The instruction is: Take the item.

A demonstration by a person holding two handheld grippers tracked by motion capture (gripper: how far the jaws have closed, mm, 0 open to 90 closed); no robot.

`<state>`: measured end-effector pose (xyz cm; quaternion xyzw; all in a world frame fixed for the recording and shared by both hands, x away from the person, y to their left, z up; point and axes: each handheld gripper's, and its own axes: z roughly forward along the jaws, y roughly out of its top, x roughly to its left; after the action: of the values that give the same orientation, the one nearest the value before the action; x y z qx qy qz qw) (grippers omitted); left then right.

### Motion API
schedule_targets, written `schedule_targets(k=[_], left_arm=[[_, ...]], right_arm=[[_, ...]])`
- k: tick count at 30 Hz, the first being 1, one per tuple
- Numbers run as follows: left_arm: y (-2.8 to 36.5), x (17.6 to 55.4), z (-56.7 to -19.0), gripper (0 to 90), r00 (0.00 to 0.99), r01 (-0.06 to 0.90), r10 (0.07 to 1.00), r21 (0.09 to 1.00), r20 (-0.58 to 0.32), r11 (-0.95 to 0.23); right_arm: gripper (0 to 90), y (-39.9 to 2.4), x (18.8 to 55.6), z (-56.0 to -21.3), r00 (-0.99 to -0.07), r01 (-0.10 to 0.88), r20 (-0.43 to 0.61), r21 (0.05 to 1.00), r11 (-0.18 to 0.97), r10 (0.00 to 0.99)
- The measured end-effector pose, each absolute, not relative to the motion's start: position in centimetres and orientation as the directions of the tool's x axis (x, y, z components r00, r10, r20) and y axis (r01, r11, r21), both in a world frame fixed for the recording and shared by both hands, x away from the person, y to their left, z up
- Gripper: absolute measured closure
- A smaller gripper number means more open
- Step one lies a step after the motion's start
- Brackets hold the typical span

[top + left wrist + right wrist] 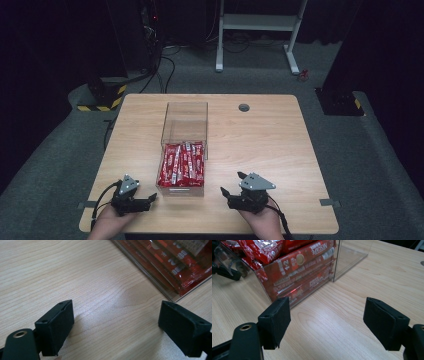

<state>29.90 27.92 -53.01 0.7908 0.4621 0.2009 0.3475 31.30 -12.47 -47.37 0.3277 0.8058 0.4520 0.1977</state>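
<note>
- Coffee sachets, red and stacked lengthwise, fill the near half of the clear box that stands left of centre on your surface.
- Its far half holds nothing, and you can see the wood grain through its walls.
- Your left gripper rests low at the near left edge, just beside the box's near left corner and not touching it.
- Its jaws stand wide apart with only bare wood between them; in the left gripper view the sachets and the box's edge lie ahead at the upper right.
- Your right gripper sits near the box's near right corner, a little apart from it, pointing toward the box.
- Its jaws are also spread wide and grip nothing; in the right gripper view the sachets show through the clear wall ahead and to the left of the open gap.
- Both of your hands come in from the near edge, the left hand under its gripper and the right hand under the other.
- A small round grommet sits in the surface near the far edge, well apart from the box.
</note>
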Motion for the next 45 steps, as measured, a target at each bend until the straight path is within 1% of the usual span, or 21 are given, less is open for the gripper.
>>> schedule_targets(k=[8, 15, 21, 33, 37, 45], left_arm=[[27.9, 29.9, -53.0, 13.4, 0.492, 0.591, 0.870, 0.735, -0.004, -0.331], [27.9, 29.9, -53.0, 13.5, 0.492, 0.591, 0.871, 0.736, -0.004, -0.330], [27.9, 29.9, -53.0, 13.4, 0.492, 0.591, 0.871, 0.736, -0.004, -0.330], [27.9, 29.9, -53.0, 13.4, 0.495, 0.591, 0.869, 0.735, -0.004, -0.333], [27.9, 29.9, -53.0, 13.5, 0.495, 0.591, 0.869, 0.735, -0.004, -0.333], [27.9, 29.9, -53.0, 13.5, 0.495, 0.591, 0.869, 0.735, -0.004, -0.333]], right_arm=[[22.5, -12.0, 31.5, -46.7, -0.714, 0.345, -0.016, 0.862, 0.371, 0.700], [22.9, -11.5, 32.0, -46.1, -0.717, 0.381, 0.052, 0.865, 0.328, 0.696], [22.5, -11.0, 32.3, -45.5, -0.719, 0.384, 0.069, 0.868, 0.314, 0.691], [20.7, -9.8, 32.6, -44.8, -0.728, 0.370, 0.060, 0.873, 0.318, 0.683], [18.8, -9.1, 32.7, -44.2, -0.730, 0.359, 0.048, 0.876, 0.323, 0.681], [19.8, -8.5, 33.0, -43.8, -0.732, 0.352, 0.044, 0.879, 0.322, 0.679]])
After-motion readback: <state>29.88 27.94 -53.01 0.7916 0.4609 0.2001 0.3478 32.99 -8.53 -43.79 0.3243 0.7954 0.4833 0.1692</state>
